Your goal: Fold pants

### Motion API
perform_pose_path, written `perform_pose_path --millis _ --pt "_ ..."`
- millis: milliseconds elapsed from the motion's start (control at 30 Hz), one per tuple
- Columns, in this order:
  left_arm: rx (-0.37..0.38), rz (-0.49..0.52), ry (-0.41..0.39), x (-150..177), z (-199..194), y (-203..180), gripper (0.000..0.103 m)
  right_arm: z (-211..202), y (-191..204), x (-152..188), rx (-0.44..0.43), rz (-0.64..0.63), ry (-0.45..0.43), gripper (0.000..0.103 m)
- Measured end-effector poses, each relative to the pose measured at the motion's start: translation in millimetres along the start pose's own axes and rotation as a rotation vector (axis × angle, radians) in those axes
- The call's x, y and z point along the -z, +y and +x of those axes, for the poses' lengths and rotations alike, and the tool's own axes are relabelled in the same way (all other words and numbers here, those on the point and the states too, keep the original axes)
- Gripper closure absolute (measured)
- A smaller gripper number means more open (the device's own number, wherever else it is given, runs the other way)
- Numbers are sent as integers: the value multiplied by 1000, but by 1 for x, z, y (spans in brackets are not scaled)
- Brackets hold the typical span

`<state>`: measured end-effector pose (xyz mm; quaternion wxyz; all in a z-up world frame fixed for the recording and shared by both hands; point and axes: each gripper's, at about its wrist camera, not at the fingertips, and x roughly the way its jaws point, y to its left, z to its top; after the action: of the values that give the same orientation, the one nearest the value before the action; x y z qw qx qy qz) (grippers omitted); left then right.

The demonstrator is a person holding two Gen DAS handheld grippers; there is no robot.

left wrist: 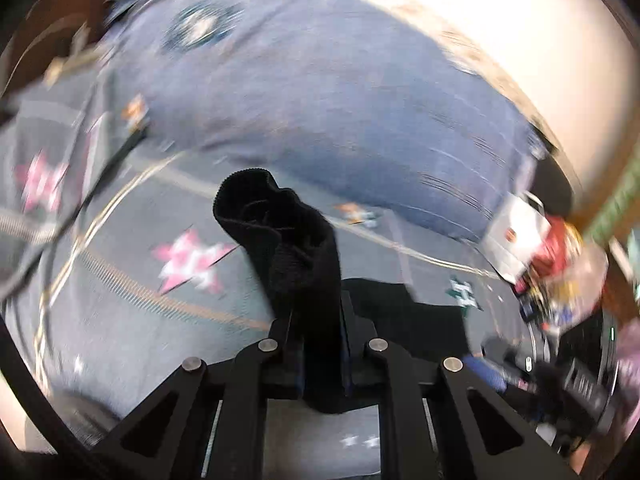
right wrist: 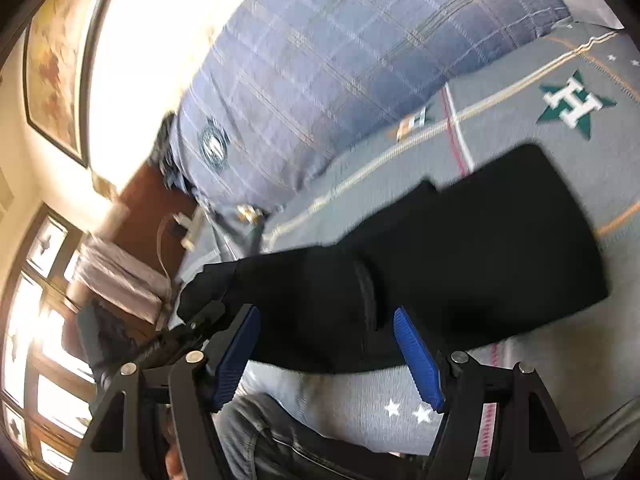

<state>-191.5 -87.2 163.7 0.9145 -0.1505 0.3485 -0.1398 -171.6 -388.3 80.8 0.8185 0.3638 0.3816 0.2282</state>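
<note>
The black pants (right wrist: 480, 248) lie on a grey bedspread (right wrist: 520, 92) with star prints. My left gripper (left wrist: 316, 344) is shut on a bunched end of the black pants (left wrist: 288, 240) and holds it lifted above the bed; it also shows at the left of the right wrist view (right wrist: 204, 300), gripping that end of the fabric. My right gripper (right wrist: 326, 320) is open, its blue pads (right wrist: 416, 360) either side of the pants' near edge, holding nothing.
A large blue plaid pillow (right wrist: 340, 60) lies beyond the pants. A bag and cluttered items (left wrist: 540, 256) sit at the right in the left wrist view. A window (right wrist: 36, 320) and wooden furniture are at the left. Jeans-clad legs (right wrist: 260, 440) are below.
</note>
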Motion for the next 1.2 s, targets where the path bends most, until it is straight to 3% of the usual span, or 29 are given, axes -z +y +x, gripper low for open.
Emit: perform_pose_path --millis 167,300,400,500,667,700,733,767,867,933,1000,1033,1067,1133,1167,1200 --pt "46 181 3 11 27 -71 90 -34 -14 -33 -69 19 -42 29" --pt "61 297 75 39 69 -105 90 -40 -34 -39 -80 54 -36 28" --pt "50 348 144 58 94 -113 90 -27 -56 -34 -89 113 -6 28" --pt "25 381 148 66 97 -115 90 -15 -63 -31 -88 126 7 28" --pt "0 409 162 63 106 -123 90 6 -52 -41 -32 50 53 30" --pt "4 409 162 62 104 -123 90 10 -48 -44 -11 28 67 35" --pt "7 408 157 59 103 -126 90 15 -46 -48 24 19 83 67" --pt "17 403 149 54 101 -128 90 17 -44 -54 54 18 96 89" --pt "62 379 133 42 98 -140 90 3 -33 -77 53 -16 51 100" --pt "116 355 140 38 99 -149 90 -13 -24 -92 59 -42 16 100" --pt "113 350 148 42 109 -156 87 -31 -22 -104 122 -59 -26 100" --pt "102 343 160 45 115 -157 83 -35 -24 -108 161 -66 -40 100" --pt "96 323 190 50 127 -156 72 -37 -31 -110 211 -66 -47 100" --pt "140 298 323 64 153 -151 57 -32 -52 -104 222 -28 -31 100" --pt "157 306 346 69 154 -150 57 -29 -61 -98 212 -4 -19 100" --pt "175 322 319 71 143 -147 56 -27 -67 -91 205 20 -15 99"
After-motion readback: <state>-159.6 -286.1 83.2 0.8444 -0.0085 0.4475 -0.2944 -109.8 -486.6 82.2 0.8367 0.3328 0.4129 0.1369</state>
